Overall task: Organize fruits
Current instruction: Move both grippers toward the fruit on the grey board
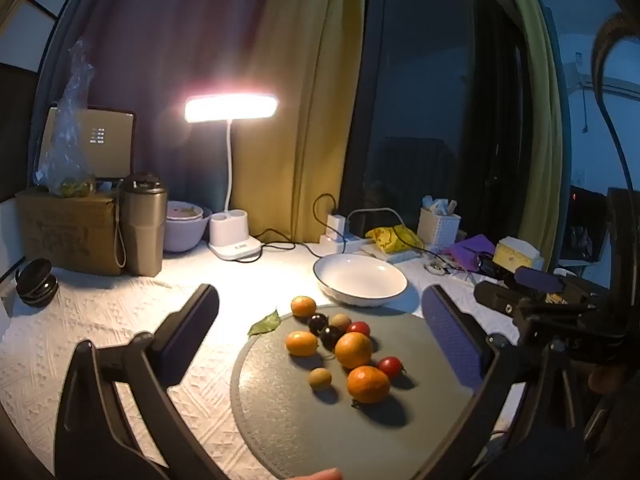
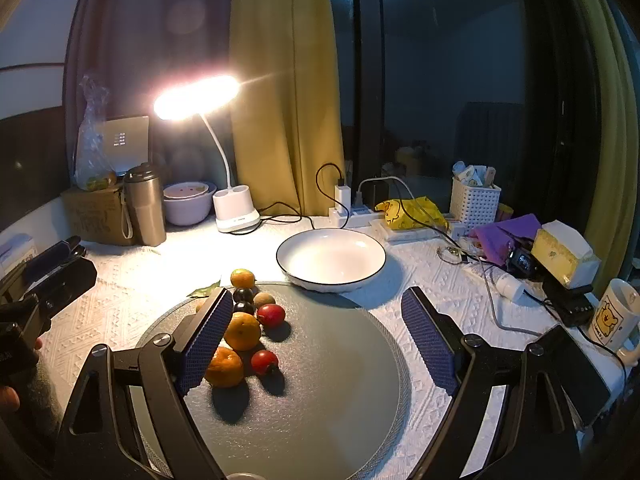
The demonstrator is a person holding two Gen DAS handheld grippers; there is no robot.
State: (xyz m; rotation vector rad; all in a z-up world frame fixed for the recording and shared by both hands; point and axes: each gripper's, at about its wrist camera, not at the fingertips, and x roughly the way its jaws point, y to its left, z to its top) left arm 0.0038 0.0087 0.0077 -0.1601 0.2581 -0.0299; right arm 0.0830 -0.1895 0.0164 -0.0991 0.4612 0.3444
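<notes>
A pile of small fruits lies on a round grey mat (image 1: 320, 432) (image 2: 328, 380): several oranges (image 1: 353, 349) (image 2: 242, 331), two red cherry tomatoes (image 1: 389, 366) (image 2: 271, 315), dark grapes (image 1: 319, 323) (image 2: 243, 294) and brownish longans (image 1: 320, 378) (image 2: 264, 301). An empty white bowl (image 1: 360, 280) (image 2: 331, 256) stands behind the mat. My left gripper (image 1: 320, 320) is open above the fruits. My right gripper (image 2: 318, 320) is open above the mat, its left finger in front of the fruits.
A lit desk lamp (image 1: 231, 109) (image 2: 196, 98), a metal tumbler (image 1: 142, 224) (image 2: 144, 208), a cardboard box (image 1: 68, 228) and a purple bowl (image 2: 188, 202) stand at the back left. A power strip with cables (image 2: 344, 206), a white basket (image 2: 475, 200) and a mug (image 2: 612, 316) sit right. A leaf (image 1: 265, 323) lies beside the mat.
</notes>
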